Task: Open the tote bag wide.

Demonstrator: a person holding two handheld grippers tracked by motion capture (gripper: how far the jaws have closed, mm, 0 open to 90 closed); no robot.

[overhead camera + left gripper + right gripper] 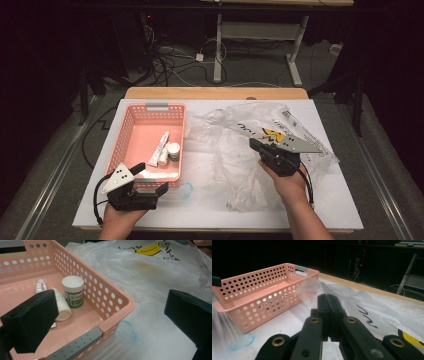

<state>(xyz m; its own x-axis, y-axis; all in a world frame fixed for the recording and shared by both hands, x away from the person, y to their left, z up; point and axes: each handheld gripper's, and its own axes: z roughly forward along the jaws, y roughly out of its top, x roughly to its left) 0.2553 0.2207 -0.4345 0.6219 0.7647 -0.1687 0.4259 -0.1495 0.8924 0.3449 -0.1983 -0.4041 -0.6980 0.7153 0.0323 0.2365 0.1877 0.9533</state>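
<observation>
Though nearby, plastic bag (250, 145) under right hand-held gripper (255, 145)

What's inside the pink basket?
Inside the pink basket stand a small jar with a white lid, a white bottle and a tube. The left gripper's jaw covers the near part.

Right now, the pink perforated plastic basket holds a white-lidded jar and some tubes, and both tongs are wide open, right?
Not quite. The pink perforated plastic basket does hold the white-lidded jar and tubes, but just the left tongs are wide open. The right gripper view shows the right tongs shut.
</observation>
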